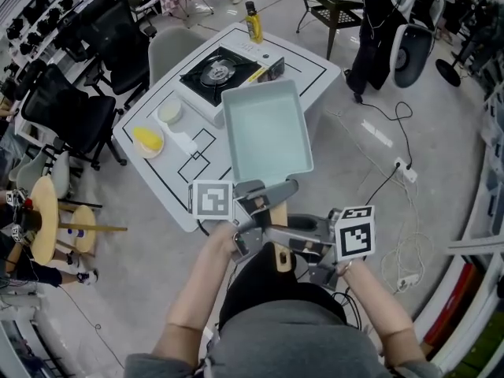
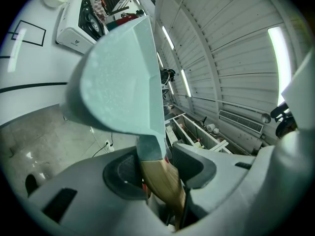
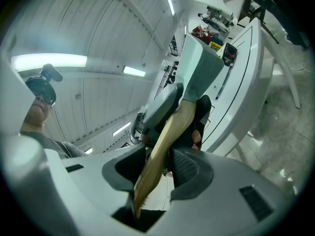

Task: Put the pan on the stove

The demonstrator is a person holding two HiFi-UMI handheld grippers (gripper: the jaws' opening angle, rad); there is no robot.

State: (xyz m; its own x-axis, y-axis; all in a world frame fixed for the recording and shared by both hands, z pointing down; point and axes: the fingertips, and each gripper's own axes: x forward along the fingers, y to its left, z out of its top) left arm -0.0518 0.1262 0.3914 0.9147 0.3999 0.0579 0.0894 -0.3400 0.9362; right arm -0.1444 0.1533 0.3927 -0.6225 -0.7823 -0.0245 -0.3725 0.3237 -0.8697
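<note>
A pale teal rectangular pan (image 1: 268,128) hangs level in the air over the near edge of the white table (image 1: 315,73). Its wooden handle (image 1: 282,257) points back toward me. My left gripper (image 1: 264,201) is shut on the handle close to the pan, and my right gripper (image 1: 276,239) is shut on it further back. The left gripper view has the pan (image 2: 123,77) tipped up ahead and the handle (image 2: 160,173) pinched between the jaws. The right gripper view shows the handle (image 3: 165,141) running forward to the pan (image 3: 199,68). The black-topped portable stove (image 1: 216,73) sits on the table beyond the pan.
On the table stand a yellow bottle (image 1: 253,22), a small black box (image 1: 272,68), a white bowl (image 1: 169,111) and a dish with something yellow (image 1: 147,138). Black office chairs (image 1: 71,109) line the left side. Cables and a power strip (image 1: 405,169) lie on the floor at right.
</note>
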